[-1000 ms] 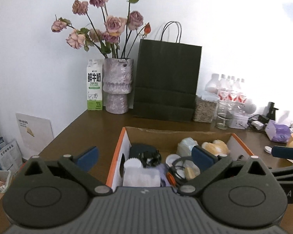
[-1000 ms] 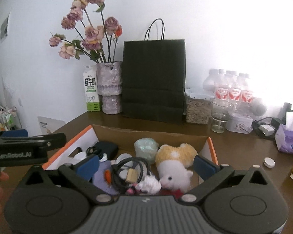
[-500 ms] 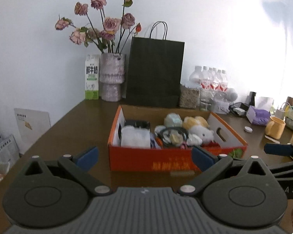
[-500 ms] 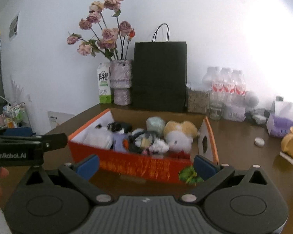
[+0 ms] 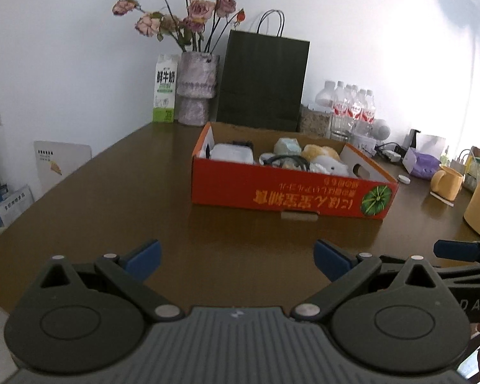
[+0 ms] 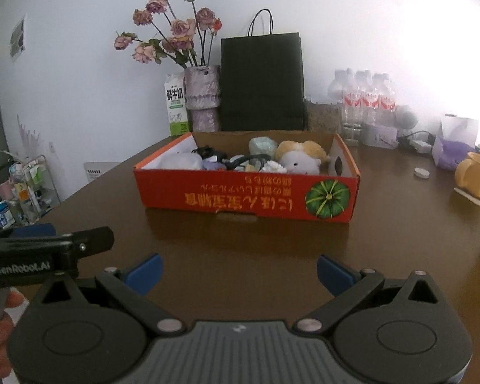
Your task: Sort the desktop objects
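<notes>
Cardboard box (image 6: 246, 196), orange-red, sits mid-table (image 6: 208, 249), the landmark here, already crowded with a plush toy (image 6: 300, 160), a cable coil (image 6: 249, 160) and a white bundle (image 6: 180, 161). Sorting looks nearly finished; a yellow mug (image 6: 476, 176) and small white cap (image 6: 421, 172) right of the box may come next. Both the left gripper (image 5: 236, 257) and right gripper (image 6: 238, 272) hover before the box, spread wide, empty.

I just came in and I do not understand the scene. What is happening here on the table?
A person holds two claws over a brown table, and both are open and empty. The left claw and the right claw sit well short of the orange cardboard box. The box is full of small things, among them a plush toy and a coiled cable. Nothing is being gripped now.
</notes>
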Demonstrator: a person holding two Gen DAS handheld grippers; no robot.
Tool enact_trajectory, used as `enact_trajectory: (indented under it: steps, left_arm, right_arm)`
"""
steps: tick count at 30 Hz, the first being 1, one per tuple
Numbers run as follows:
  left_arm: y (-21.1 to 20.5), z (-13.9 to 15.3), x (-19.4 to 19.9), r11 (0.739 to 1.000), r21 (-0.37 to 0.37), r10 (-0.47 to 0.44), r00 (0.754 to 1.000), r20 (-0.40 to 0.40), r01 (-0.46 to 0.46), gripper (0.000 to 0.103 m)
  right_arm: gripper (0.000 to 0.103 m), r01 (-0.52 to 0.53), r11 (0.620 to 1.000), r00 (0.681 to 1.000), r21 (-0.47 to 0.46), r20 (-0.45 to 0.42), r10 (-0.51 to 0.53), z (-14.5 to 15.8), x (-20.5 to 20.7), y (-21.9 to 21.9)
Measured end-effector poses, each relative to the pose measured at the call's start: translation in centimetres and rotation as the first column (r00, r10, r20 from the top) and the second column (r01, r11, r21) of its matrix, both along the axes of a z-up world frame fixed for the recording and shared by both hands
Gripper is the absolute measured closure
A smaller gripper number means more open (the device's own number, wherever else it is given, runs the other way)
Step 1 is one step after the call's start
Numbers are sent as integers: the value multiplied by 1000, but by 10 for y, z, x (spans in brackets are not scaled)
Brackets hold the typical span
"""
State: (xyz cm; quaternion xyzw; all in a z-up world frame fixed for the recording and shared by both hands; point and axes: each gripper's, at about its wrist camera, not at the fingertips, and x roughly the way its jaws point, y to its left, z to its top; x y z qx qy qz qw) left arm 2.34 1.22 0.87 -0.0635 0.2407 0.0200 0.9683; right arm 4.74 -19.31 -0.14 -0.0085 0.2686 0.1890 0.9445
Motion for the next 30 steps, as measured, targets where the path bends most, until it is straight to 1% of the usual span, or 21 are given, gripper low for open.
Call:
enact_trajectory:
  steps: [3,9,30]
  left_arm:
    - [-1,-3,-2,1000,16,4,1000,-14,-4,0]
    - [-5,-3,-4,999,41,13,1000,-11,-13,0]
    - [-8,-2,-5,998,55,19,1000,-12,-18,0]
  right_arm:
    - [0,-6,1000,1000,-3,-6,6,-3,-7,1]
    - [0,-5,1000,1000,-7,-8,5,-4,-9,1]
    - [0,3,1000,1000,-17,-6,-3,-4,-10,1]
